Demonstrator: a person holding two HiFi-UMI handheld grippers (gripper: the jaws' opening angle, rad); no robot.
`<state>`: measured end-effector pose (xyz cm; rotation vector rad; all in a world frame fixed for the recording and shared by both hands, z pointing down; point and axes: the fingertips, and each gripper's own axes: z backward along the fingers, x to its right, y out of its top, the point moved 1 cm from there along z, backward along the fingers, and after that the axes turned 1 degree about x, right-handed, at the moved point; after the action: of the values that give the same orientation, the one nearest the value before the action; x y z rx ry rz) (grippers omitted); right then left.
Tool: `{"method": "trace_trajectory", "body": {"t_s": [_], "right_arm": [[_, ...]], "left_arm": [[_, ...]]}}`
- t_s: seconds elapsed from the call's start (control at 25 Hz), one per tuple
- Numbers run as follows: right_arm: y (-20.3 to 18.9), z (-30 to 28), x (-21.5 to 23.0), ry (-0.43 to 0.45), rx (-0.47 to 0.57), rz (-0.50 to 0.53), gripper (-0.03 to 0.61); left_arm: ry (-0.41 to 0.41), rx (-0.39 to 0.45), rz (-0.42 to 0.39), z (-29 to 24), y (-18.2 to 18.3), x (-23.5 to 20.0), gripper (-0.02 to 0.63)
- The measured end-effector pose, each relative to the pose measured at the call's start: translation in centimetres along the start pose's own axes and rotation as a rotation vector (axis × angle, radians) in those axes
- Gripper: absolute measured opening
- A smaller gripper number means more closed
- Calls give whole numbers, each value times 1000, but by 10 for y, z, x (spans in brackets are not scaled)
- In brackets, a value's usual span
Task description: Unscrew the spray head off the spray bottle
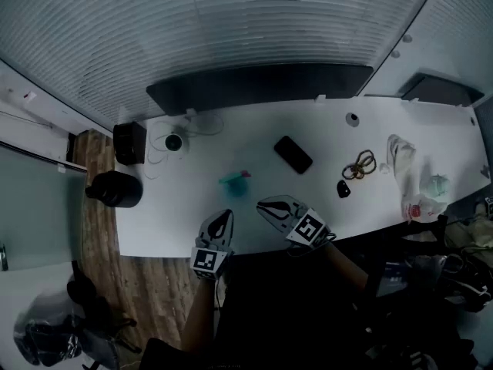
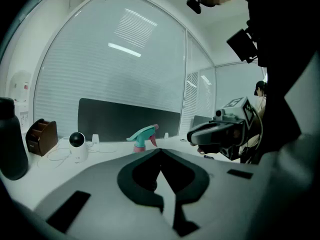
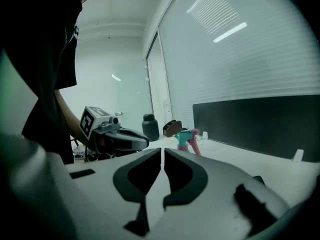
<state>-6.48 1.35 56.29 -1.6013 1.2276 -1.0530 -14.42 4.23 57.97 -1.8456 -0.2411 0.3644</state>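
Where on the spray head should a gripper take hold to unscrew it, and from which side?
Probably the teal body of the spray head, clamped across its narrow width and approached from the person's side. Its pink trigger hangs on the far side, pointing away, which leaves the near end free to grasp and turn.

No legible text, label or number, dim pictures (marker cubes (image 1: 309,227) show only square patterns)

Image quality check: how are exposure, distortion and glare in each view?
Head view: dim, heavy fisheye bowing the table, bottom nearly black. Left gripper view: brighter, light streaks glare on the blinds, spray bottle reasonably sharp. Right gripper view: similar streaks, left side dark.
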Motion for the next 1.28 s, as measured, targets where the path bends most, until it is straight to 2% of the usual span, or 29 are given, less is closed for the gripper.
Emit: {"method": "trace_trajectory", "body": {"t_s": [0.12,0.28,0.4,0.64,0.76,0.84,0.96,1.12,1.28], "right_arm": [[-3,-1,-1,5,-12,7,3],[-4,0,-3,4,-17,15,3],[-5,1,-1,-4,-24,13,3],[-8,1,2,-9,-47,7,3],[-10,3,4,-16,-56,-1,3],[-11,4,5,-20,-60,-4,3],[-12,4,7,-21,-70,-8,3],[-13,4,11,-24,-82,-13,3],[-14,4,14,-28,-96,-19,3]], "left_arm": [[20,-27,-4,-2,-5,-8,3],[19,-36,43,-8,-10,-15,3],[33,-37,46,-18,-18,-23,3],[12,-66,77,-36,-23,-31,3],[25,-87,59,-44,-36,-37,30],[33,-104,31,-50,-49,-44,71],[19,-120,15,-57,-55,-46,167],[-21,-136,-11,-69,-62,-44,343],[-33,-147,-14,-81,-69,-48,427]]}}
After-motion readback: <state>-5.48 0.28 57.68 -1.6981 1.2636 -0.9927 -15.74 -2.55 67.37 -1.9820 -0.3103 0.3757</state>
